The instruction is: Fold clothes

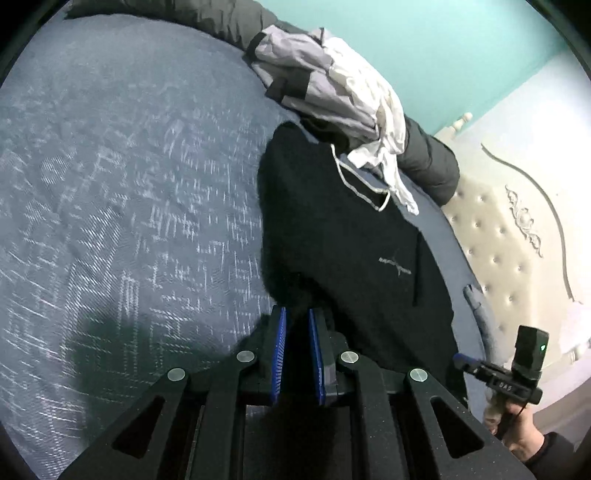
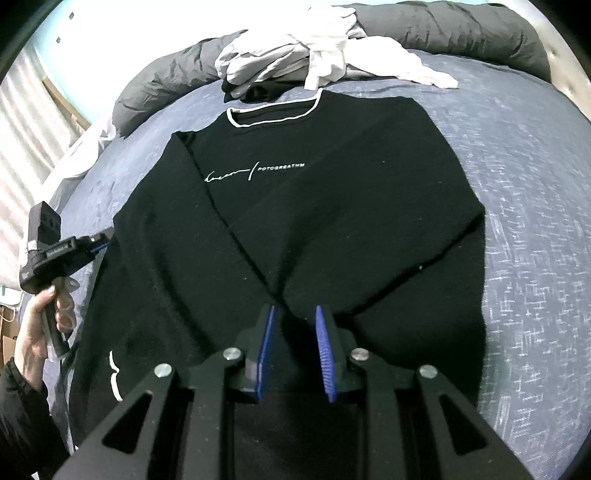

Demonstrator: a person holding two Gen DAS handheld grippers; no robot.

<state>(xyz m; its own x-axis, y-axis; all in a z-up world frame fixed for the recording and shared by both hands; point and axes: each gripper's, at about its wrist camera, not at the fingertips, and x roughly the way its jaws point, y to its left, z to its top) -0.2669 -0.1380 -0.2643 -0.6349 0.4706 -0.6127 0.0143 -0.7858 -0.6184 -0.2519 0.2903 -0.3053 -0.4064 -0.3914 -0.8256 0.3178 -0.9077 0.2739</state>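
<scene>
A black sweater [image 2: 314, 221] with a white-trimmed collar and white chest lettering lies face up on a blue-grey bed cover [image 2: 528, 221], both sleeves folded across its front. My left gripper [image 1: 297, 314] is shut on a fold of the sweater's edge [image 1: 288, 288] and holds it raised off the bed. It also shows at the sweater's left edge in the right wrist view [image 2: 92, 245]. My right gripper [image 2: 295, 314] is open just above the sweater's lower middle, where the sleeves cross. It appears at the right in the left wrist view [image 1: 461, 358].
A heap of grey and white clothes [image 2: 295, 59] lies beyond the sweater's collar. A dark puffy duvet [image 2: 461, 29] runs along the far side of the bed. A tufted cream headboard [image 1: 509, 236] stands beside the bed.
</scene>
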